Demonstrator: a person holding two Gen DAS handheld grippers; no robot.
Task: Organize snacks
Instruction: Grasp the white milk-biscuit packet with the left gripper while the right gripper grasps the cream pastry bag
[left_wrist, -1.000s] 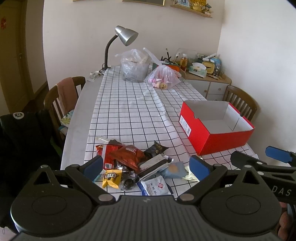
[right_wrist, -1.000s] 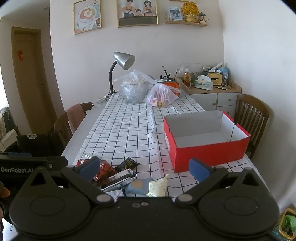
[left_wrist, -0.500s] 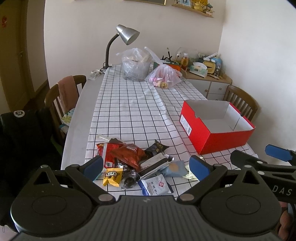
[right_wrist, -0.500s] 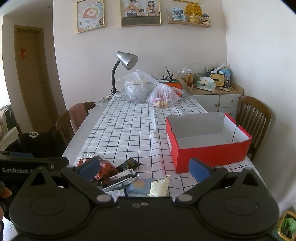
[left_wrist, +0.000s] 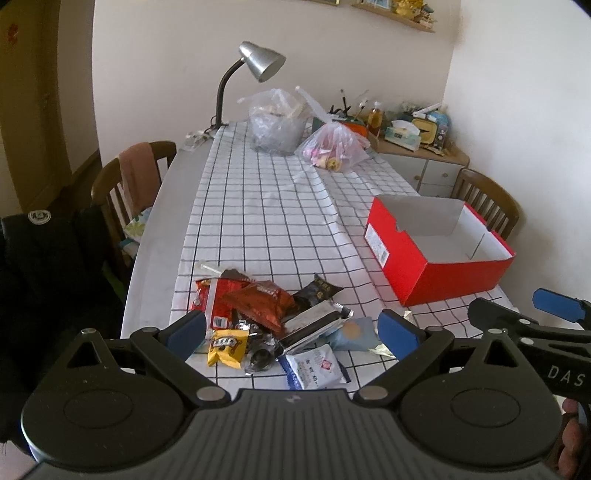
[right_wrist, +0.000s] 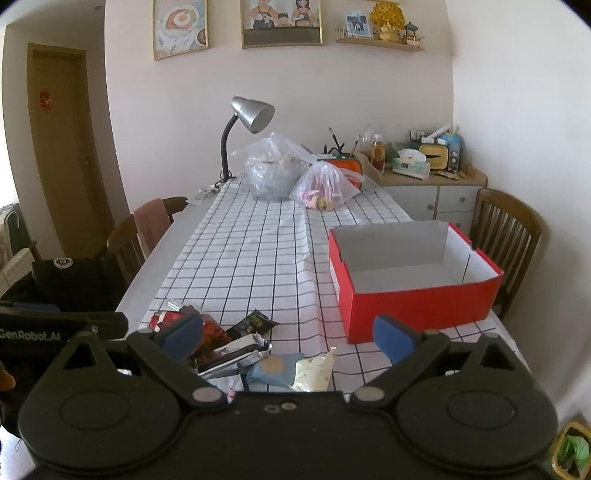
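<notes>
A pile of snack packets (left_wrist: 266, 325) lies on the checked tablecloth near the front edge: red bags (left_wrist: 255, 299), a yellow packet (left_wrist: 227, 347), a silver wrapper (left_wrist: 314, 321), a white-and-blue packet (left_wrist: 314, 369). An empty red box (left_wrist: 454, 280) stands to the right of it. My left gripper (left_wrist: 291, 332) hovers open above the pile and touches nothing. My right gripper (right_wrist: 288, 336) hangs over the pile's right side, above a pale blue packet (right_wrist: 273, 369) and a cream packet (right_wrist: 314, 373). Its jaws are closing but stand wide, with nothing pressed between them. The red box (right_wrist: 417, 310) sits just beyond its right finger.
At the far end of the table stand a grey desk lamp (right_wrist: 251, 114) and two filled plastic bags (right_wrist: 273, 173). Wooden chairs (right_wrist: 506, 240) flank the table. A cluttered sideboard (right_wrist: 428, 184) is at the back right. A black jacket (left_wrist: 44, 280) hangs at the left.
The right gripper's fingers have drawn slightly closer together. The left view has shifted a little, so the pile sits slightly higher in it. Nothing on the table has moved.
</notes>
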